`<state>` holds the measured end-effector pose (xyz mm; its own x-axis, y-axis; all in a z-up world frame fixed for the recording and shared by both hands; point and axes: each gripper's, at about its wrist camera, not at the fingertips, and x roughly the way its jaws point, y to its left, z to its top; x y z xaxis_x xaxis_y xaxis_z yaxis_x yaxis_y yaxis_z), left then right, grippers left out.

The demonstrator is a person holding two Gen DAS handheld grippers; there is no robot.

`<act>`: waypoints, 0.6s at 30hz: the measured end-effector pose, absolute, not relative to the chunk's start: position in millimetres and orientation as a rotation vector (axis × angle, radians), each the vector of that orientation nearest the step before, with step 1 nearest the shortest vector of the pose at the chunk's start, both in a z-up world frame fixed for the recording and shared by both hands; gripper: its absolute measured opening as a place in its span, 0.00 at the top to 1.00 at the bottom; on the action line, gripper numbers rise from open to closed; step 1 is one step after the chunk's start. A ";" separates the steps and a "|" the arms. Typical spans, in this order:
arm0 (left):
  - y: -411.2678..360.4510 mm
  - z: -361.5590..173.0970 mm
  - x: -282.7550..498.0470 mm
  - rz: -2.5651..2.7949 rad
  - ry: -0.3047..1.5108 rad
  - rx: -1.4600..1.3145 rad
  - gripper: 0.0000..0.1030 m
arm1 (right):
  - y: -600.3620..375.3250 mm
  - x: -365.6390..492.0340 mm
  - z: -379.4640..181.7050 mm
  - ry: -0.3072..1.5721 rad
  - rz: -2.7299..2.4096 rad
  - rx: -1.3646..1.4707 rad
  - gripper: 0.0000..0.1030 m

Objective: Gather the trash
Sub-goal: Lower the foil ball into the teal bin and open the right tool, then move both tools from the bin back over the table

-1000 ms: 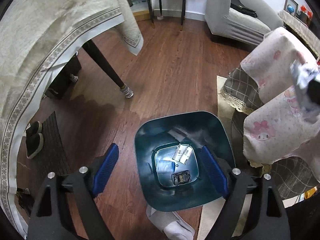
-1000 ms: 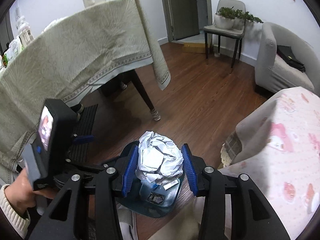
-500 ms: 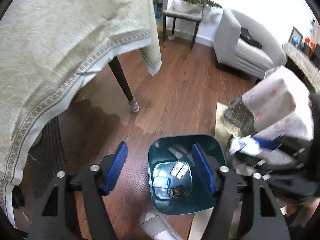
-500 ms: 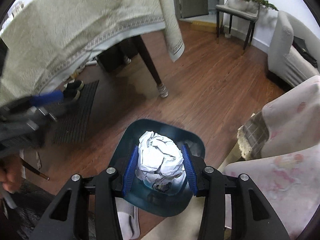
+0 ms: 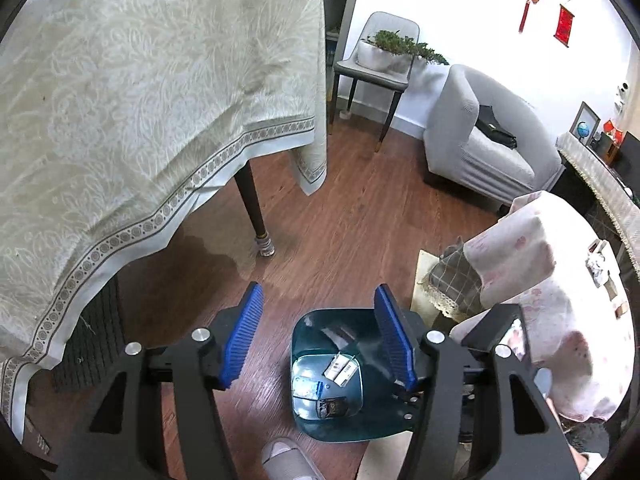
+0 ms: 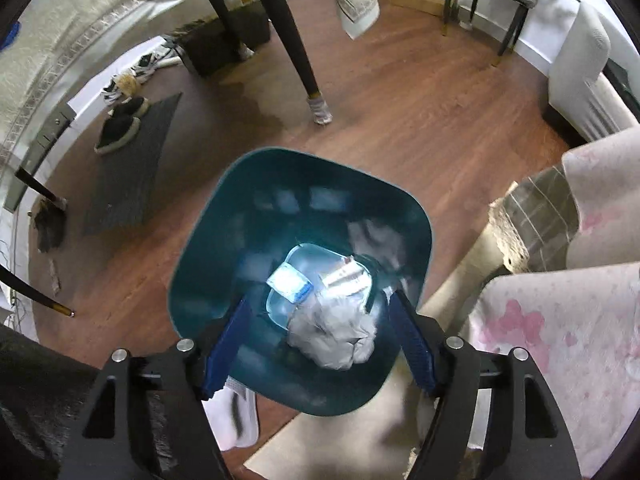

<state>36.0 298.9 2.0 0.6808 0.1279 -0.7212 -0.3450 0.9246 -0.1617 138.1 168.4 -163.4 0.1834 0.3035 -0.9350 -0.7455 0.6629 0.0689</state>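
A cream tablecloth [image 5: 140, 92] is draping over the table and filling the left wrist view from nine to twelve o'clock, above a brown wooden floor [image 5: 360, 220]. At three o'clock in that view a pink-printed cover [image 5: 532, 272] is lying over furniture.

On the floor a dark teal bin [image 6: 280, 208] is standing open-topped, taking up the centre of the right wrist view. At its bottom some flat packets [image 6: 344, 274] and a wrapper [image 6: 290, 284] are lying.

The right gripper [image 6: 320, 344] is hanging directly over the bin's mouth with its blue pads [image 6: 230, 344] spread wide. Between them, toward five o'clock of the bin's middle, the crumpled paper ball [image 6: 336, 332] is showing blurred and clear of both pads, so it is probably dropping or already resting inside; I cannot tell which.

The left gripper [image 5: 320, 336] is hovering above the bin's eleven o'clock side, pads wide apart and holding nothing.

The paper ball is likely very light, soft and springy, not fragile or slippery. Pinching it across its widest part with modest pressure should be enough; it will simply compress.
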 end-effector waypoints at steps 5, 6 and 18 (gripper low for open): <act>290.9 8.6 36.8 0.261 0.774 -0.266 0.41 | 161.7 140.0 -156.3 1.162 0.785 -0.423 0.30; 290.6 9.2 36.6 0.261 0.774 -0.262 0.41 | 161.5 140.5 -155.4 1.159 0.786 -0.422 0.30; 267.6 31.3 41.4 0.231 0.728 -0.230 0.40 | 147.1 133.5 -103.4 1.066 0.841 -0.367 0.30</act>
<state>41.4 267.6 31.3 0.7235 0.1278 -0.6784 -0.2864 0.9497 -0.1266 133.5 147.1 -103.4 0.2204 0.4246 -0.8781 -0.7554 0.6439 0.1217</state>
